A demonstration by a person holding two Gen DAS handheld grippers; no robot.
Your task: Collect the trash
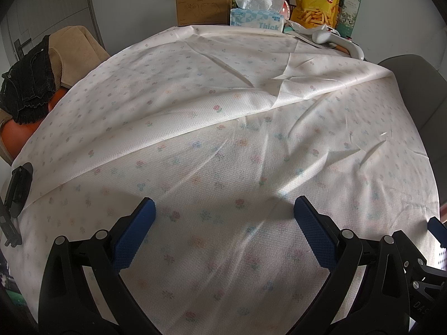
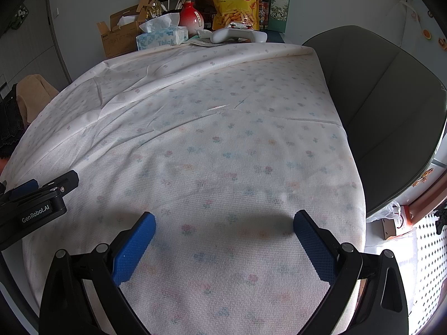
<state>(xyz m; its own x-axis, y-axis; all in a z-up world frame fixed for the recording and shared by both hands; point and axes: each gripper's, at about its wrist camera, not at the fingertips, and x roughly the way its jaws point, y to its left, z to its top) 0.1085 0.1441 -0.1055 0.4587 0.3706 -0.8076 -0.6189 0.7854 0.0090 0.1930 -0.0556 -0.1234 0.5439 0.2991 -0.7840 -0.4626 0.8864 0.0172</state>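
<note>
Mostly bare floral tablecloth [image 1: 223,128] across the table, left gripper [image 1: 225,209] and right gripper [image 2: 225,223] both spread wide and empty, tissue box [image 1: 257,18] with a tissue poking out, open cardboard box [image 1: 201,5] at the far edge.

Thin woven tablecloth [image 1: 223,128], matt and creased, with a fine mesh texture (semi-sheer near the camera). Blue finger pads [image 2: 134,248] look rubbery and dimpled on matt black plastic frames. Yellow snack bag [image 2: 234,2] is glossy foil; the box [image 1: 201,8] is plain brown cardboard.
</note>
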